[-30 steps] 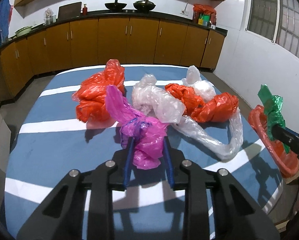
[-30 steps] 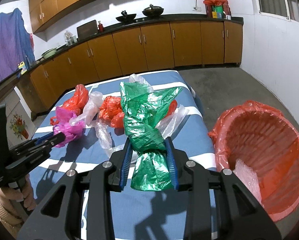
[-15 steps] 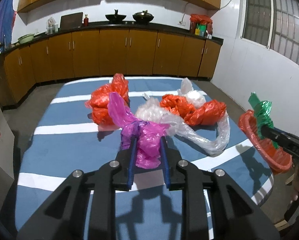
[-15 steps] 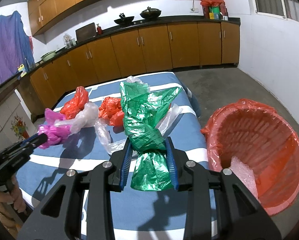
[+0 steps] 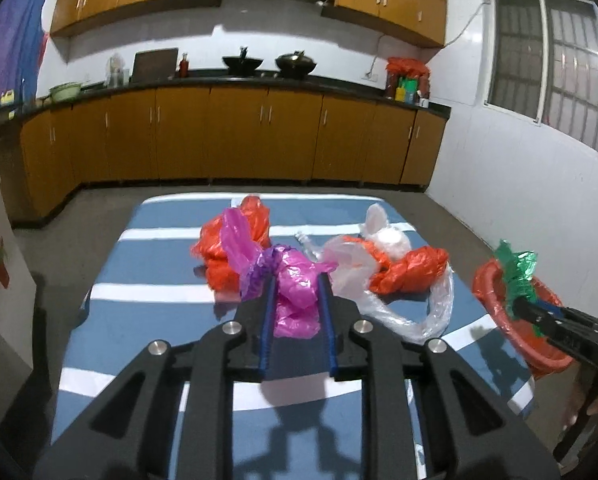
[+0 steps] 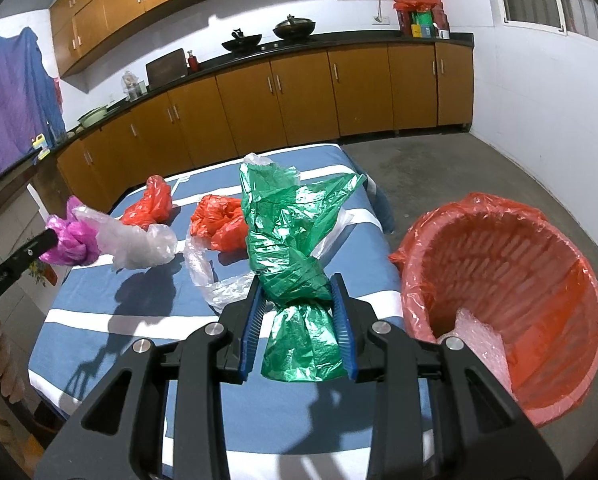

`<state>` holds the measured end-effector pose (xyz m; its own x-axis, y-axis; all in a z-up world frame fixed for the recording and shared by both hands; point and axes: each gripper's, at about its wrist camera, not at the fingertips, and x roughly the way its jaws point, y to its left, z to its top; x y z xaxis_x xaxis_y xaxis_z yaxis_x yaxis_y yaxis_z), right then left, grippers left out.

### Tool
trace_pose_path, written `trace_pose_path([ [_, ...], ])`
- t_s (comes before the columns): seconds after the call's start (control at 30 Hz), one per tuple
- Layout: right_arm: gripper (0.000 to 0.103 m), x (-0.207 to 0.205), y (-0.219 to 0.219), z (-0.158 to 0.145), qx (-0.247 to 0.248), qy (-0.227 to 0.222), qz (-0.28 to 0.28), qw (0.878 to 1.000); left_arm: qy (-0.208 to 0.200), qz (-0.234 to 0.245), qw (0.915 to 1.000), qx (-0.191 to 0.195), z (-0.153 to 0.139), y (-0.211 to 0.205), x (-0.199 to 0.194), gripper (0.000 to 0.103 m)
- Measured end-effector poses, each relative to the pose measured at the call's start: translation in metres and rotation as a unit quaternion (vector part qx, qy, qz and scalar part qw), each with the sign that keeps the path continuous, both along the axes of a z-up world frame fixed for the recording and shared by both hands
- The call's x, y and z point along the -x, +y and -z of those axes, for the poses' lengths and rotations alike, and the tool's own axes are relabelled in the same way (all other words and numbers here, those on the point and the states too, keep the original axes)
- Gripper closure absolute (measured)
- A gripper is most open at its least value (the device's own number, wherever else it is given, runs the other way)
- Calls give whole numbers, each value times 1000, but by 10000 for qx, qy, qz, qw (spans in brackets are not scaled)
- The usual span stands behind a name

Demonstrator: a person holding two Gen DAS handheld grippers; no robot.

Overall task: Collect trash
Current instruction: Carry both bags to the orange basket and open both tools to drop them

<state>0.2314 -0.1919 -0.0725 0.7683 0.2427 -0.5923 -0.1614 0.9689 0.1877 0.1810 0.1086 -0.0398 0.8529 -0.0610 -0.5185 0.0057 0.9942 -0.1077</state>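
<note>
My left gripper (image 5: 297, 280) is shut on a magenta plastic bag (image 5: 295, 292) and holds it above the blue striped table (image 5: 147, 304); a clear bag (image 6: 139, 240) trails from it. My right gripper (image 6: 297, 282) is shut on a green plastic bag (image 6: 295, 232), held above the table's right side, just left of the red-lined basket (image 6: 511, 280). Orange bags (image 5: 411, 270) (image 6: 219, 220) and a long clear bag (image 5: 431, 312) lie on the table.
The basket (image 5: 495, 300) stands off the table's right edge with bubble wrap (image 6: 479, 340) inside. Brown kitchen cabinets (image 5: 239, 136) run along the far wall. Concrete floor (image 6: 459, 172) lies beyond the table. A white wall with a window (image 5: 547, 72) is at the right.
The left gripper has lifted the magenta bag up and back from the pile, dragging a clear bag along. The right gripper has carried the green bag nearer the basket.
</note>
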Motion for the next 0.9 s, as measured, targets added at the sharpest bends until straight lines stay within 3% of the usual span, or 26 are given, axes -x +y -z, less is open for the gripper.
trace_pose_path([
  [0.07, 69, 0, 0, 0, 0, -10, -6, 10000, 75, 20, 9998, 169, 1, 5, 3, 83],
  [0.13, 69, 0, 0, 1, -4, 2, 4, 10000, 95, -56, 9996, -241, 6, 0, 3, 83],
  [0.23, 69, 0, 0, 0, 10, -31, 14, 10000, 290, -115, 9995, 16, 10, 9, 1, 83],
  [0.4, 69, 1, -6, -4, -10, -107, 92, 9999, 10, -40, 10000, 8, -6, 3, 5, 83],
  [0.67, 69, 13, -31, -15, 49, -281, 400, 9988, -368, 743, 9965, 100, -34, -52, 0, 83],
  [0.9, 69, 21, -65, -22, 69, -355, 855, 9957, -539, 1570, 9859, 197, -43, -119, -7, 82],
])
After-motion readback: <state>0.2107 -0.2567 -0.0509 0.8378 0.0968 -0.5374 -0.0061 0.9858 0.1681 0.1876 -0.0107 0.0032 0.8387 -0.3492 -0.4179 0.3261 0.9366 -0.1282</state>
